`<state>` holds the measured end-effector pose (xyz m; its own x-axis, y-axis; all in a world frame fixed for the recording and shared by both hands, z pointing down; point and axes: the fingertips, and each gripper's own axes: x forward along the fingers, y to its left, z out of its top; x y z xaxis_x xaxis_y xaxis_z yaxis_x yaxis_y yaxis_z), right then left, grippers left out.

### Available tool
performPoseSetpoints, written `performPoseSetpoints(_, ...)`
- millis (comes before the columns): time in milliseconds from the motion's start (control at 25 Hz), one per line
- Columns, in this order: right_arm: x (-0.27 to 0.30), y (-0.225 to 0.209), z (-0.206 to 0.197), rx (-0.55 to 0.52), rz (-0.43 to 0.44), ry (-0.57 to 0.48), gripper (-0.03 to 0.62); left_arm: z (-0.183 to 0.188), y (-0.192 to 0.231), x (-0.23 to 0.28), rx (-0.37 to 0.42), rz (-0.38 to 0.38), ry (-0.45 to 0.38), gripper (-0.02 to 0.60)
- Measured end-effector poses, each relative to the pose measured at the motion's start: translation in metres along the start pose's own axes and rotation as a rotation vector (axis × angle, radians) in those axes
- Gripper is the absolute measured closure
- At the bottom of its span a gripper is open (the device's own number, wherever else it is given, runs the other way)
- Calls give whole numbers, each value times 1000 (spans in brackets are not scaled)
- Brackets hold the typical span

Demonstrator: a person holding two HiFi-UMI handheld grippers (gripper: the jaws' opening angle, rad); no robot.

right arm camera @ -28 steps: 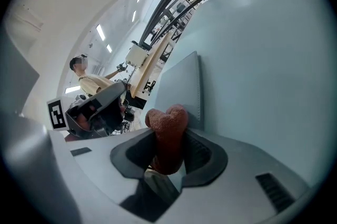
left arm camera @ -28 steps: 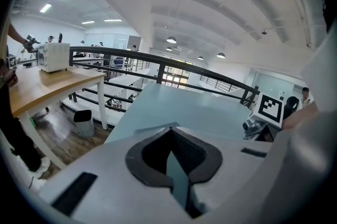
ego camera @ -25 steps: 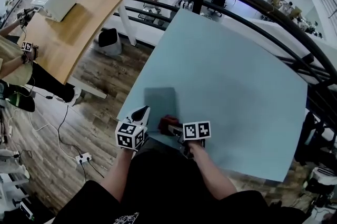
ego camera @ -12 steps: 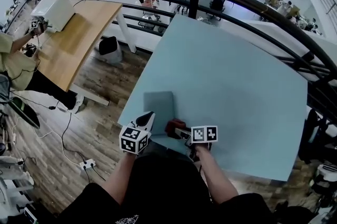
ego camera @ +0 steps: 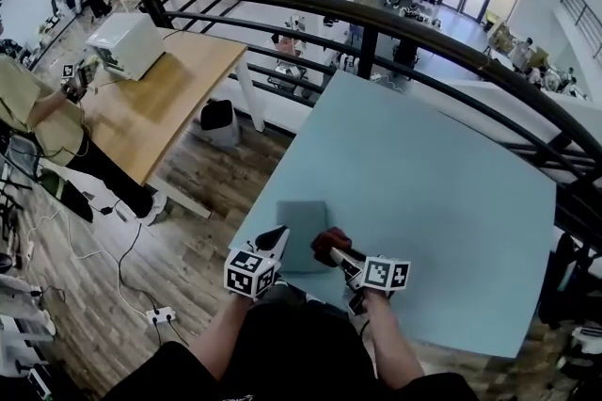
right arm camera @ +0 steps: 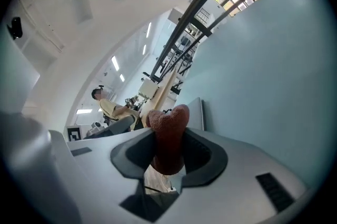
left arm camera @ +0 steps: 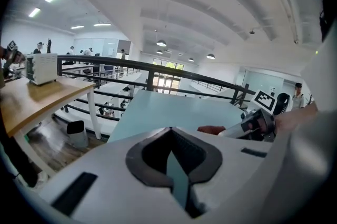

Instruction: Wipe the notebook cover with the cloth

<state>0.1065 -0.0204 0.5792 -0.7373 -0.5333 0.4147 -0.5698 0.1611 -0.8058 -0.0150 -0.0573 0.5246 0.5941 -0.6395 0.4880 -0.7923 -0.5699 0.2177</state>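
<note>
1. The left hand-held gripper [ego camera: 275,241] sits at the notebook's near left edge. Its jaws are narrow, with the tips together and only a thin slit behind them.
2. The grey-blue notebook [ego camera: 299,222] lies flat on the pale blue worktop [ego camera: 423,154], close to the worktop's near left edge.
3. The dark red cloth [ego camera: 328,242] is bunched at the notebook's near right edge. Whether it presses on the cover cannot be told.
4. The right hand-held gripper [ego camera: 340,254] clamps the cloth, which sticks out past its jaws.

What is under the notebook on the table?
The notebook lies flat on the light blue table, close to its near left corner. Only bare tabletop shows around it. Anything directly beneath the notebook is covered and cannot be seen.
</note>
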Motion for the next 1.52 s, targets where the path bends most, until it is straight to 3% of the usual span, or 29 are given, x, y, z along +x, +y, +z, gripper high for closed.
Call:
performPoseSetpoints(360,-7,50,52,-169,-11,-192,462,40,18,-22,16,-15,-92,574)
performPoseSetpoints(1200,-42,146,93,-486,-218,-441,462,111,46,-86,80,-64,-250,574)
performPoseSetpoints(1520,-51,176,109,-555,-243,-528,462,136,50,-96,98,-83,-306,574)
